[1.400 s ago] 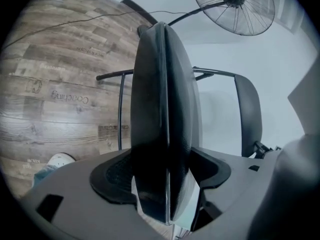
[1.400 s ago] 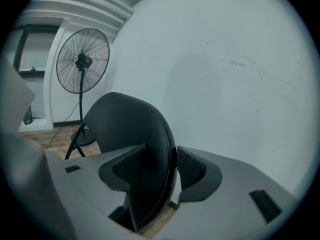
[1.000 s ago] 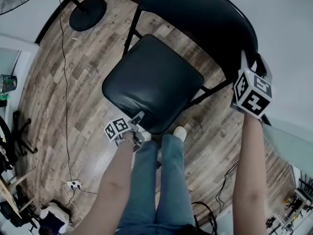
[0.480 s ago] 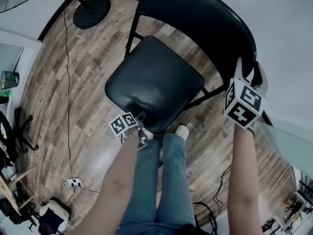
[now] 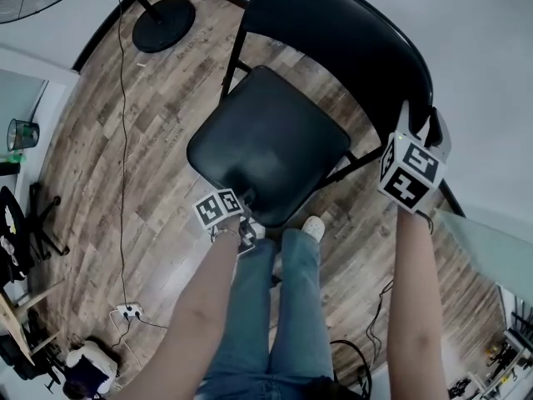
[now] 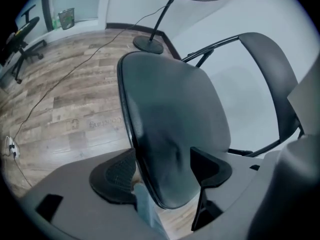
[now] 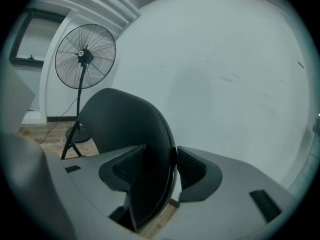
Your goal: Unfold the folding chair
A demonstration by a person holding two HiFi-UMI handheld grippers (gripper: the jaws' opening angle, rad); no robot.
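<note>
Black padded metal folding chair (image 5: 236, 55) stands on wood-plank floor (image 5: 125, 182). Left gripper (image 5: 241, 202) pinches its seat's (image 5: 266, 144) front edge; right gripper (image 5: 418, 122) pinches its backrest's (image 5: 350, 40) rim.

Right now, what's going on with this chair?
A person standing over a black folding chair works it with two handheld grippers. The left gripper is clamped on the front edge of the seat, which lies close to flat. The right gripper is clamped on the side edge of the backrest. The chair looks open, or nearly so, on the wood floor.
</note>
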